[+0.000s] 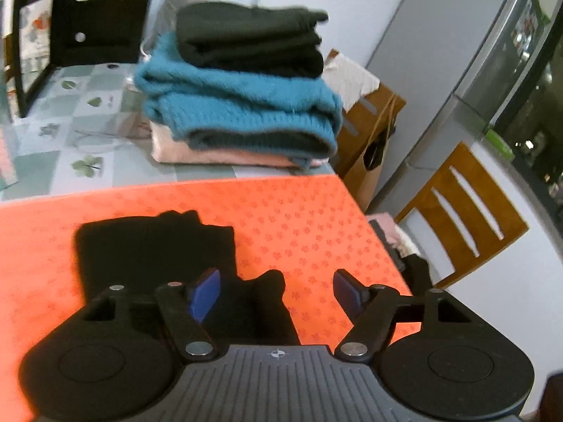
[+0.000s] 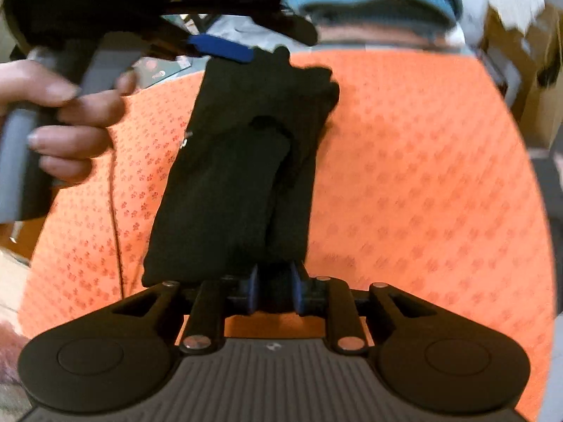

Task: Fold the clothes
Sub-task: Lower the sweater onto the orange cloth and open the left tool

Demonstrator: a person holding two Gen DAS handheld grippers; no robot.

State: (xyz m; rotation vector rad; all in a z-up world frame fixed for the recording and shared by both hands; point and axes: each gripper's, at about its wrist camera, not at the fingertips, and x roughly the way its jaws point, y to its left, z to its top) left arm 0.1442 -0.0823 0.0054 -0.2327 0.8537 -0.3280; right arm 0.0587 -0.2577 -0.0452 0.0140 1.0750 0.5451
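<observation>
One folded black garment lies on one orange flower-patterned cloth. One stack holds three folded knits: one black, one teal, one pale pink. One brown slatted wooden chair back, one grey fridge, one brown paper bag, two black two-finger grippers, one hand.

Two matching handheld grippers, black plastic throughout. On the left gripper: flat linkage arms pinned with round silver screws, blue pads on the fingertips, a round disc housing with an embossed circle at each side, and a ribbed dark grey body plate bearing a small crosshair mark. Same build on the right gripper, with smaller-looking blue pads. Grey cylindrical handle on the left unit, wrapped by a bare hand; no sleeve visible.
</observation>
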